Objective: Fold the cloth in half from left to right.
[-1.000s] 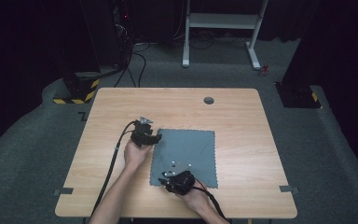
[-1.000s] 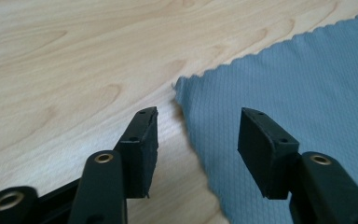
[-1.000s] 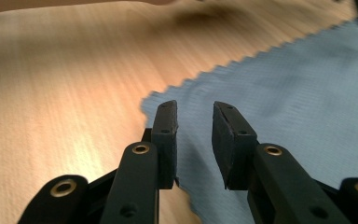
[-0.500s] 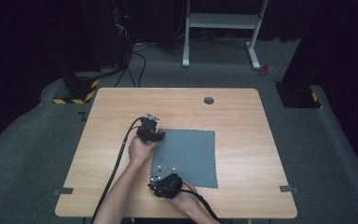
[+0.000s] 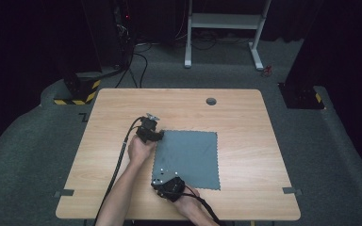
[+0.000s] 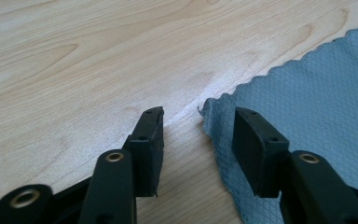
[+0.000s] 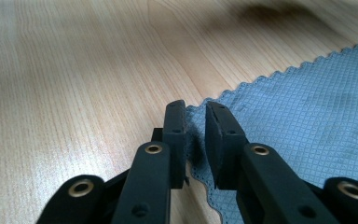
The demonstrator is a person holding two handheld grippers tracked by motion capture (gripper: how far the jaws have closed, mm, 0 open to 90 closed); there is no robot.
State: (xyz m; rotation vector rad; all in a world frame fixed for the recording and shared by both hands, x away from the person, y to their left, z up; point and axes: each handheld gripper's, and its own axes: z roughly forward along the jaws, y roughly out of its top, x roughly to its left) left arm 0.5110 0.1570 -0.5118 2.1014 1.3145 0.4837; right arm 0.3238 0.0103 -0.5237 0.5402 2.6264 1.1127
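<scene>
Cloth [image 5: 188, 157] corners between both tongs, bare table [image 5: 245, 117] around.

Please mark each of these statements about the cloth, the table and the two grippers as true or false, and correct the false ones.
1. A blue-grey cloth lies flat on a wooden table. True.
2. The left gripper has lifted the cloth off the table. False: a corner of the cloth lies between its open jaws, which have just been closing, and the cloth rests on the wood.
3. The right gripper is at a corner of the cloth, with its jaws almost together around the edge. True; they have just been closing.
4. The cloth is folded in half. False: it is spread out in one layer.
5. The cloth has a wavy edge. True.
</scene>
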